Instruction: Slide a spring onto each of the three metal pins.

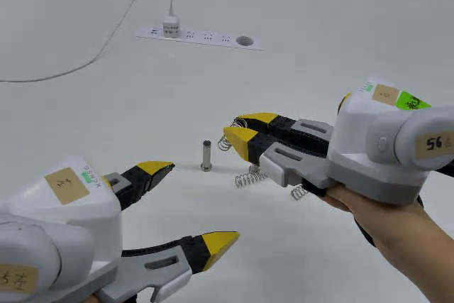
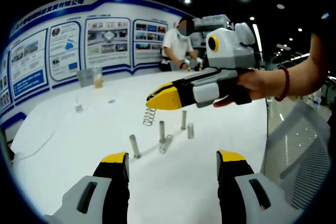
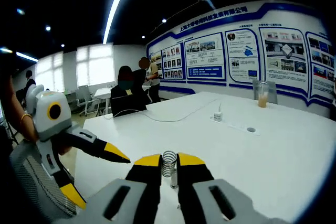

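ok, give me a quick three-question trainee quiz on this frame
1. True or false: the left gripper is shut on a spring.
2. The right gripper holds: A a pin, B a spring, C a cable.
3. In the head view, does the upright pin carry a spring yet?
Key: 1 false, its jaws stand open and empty. 2 B. 3 no, it is bare.
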